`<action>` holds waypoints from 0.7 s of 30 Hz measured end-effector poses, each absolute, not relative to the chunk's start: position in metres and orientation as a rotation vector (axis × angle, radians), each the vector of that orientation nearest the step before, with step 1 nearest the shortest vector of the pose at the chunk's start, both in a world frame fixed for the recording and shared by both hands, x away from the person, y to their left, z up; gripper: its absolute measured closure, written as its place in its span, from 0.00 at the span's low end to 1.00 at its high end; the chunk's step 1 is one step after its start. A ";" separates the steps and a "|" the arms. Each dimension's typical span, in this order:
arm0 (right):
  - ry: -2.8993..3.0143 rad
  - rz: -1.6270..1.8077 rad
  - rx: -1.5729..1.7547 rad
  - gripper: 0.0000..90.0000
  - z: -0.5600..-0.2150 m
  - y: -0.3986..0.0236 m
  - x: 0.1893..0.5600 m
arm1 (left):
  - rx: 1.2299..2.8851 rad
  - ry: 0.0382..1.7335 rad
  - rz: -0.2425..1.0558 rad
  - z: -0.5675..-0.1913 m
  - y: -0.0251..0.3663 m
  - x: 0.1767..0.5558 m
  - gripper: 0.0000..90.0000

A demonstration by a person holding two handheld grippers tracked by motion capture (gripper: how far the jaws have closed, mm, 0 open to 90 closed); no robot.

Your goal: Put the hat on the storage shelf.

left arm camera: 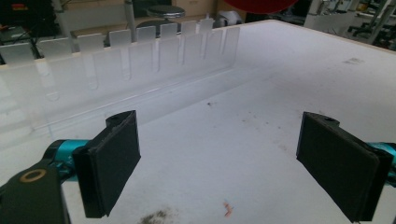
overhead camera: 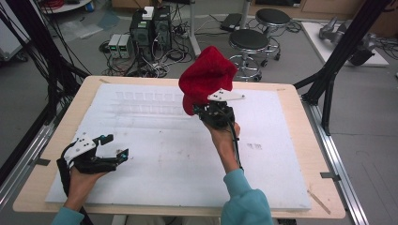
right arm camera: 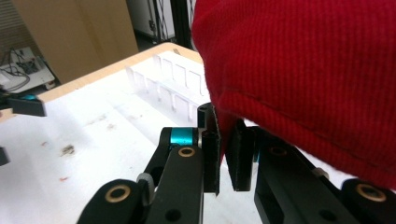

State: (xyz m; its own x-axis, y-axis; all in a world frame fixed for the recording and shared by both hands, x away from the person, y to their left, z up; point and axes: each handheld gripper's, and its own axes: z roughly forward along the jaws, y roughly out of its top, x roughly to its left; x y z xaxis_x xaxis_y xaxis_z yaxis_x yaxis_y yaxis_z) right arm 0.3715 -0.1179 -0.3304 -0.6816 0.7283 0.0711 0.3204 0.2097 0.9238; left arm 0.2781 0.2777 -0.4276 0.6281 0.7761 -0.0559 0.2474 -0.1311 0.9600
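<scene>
- The right gripper [overhead camera: 206, 108] is up in the air, above the white mat [overhead camera: 155, 154].
- Its jaws are squeezed tight on the bottom edge of a red cloth [overhead camera: 206, 77].
- In the right gripper view, the cloth [right arm camera: 303, 70] sits above the jaws and puffs out over them. Just its hem is between the pads [right arm camera: 211, 149].
- The cloth looks soft and floppy. It bends and bunches up. It looks light too, I think, since one small pinch holds it up.
- It has little ribs, so it should not slip much.
- It will not break. But it could sag or swing when moved.
- The best spot to grab is an edge or a corner, like the hem, where the cloth is thin enough to fit between the pads.
- The left gripper [overhead camera: 115, 146] is low, just over the mat near the person's side.
- Its jaws are spread wide with nothing in them.
- In the left gripper view, a clear rack [left arm camera: 126, 70] with slots stands beyond the jaws, and a bit of the cloth [left arm camera: 259, 4] shows far past them, up high.
</scene>
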 end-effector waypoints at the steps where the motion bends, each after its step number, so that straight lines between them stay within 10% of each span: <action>1: 2.117 1.460 0.981 0.95 -0.331 -0.116 0.375 | 1.681 0.851 0.568 -0.429 0.280 0.278 0.15; 21: 2.175 1.376 1.046 0.95 -0.345 -0.101 0.413 | 1.616 0.908 0.565 -0.448 0.295 0.274 0.15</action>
State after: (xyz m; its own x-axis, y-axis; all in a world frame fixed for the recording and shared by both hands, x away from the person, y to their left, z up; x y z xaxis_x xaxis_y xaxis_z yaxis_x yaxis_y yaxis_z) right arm 0.4128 -0.1005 -0.3450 -0.6606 0.7462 0.0825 0.3940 0.2510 0.8842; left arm 0.2738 0.2952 -0.4479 0.5860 0.8032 -0.1067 0.2586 -0.0606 0.9641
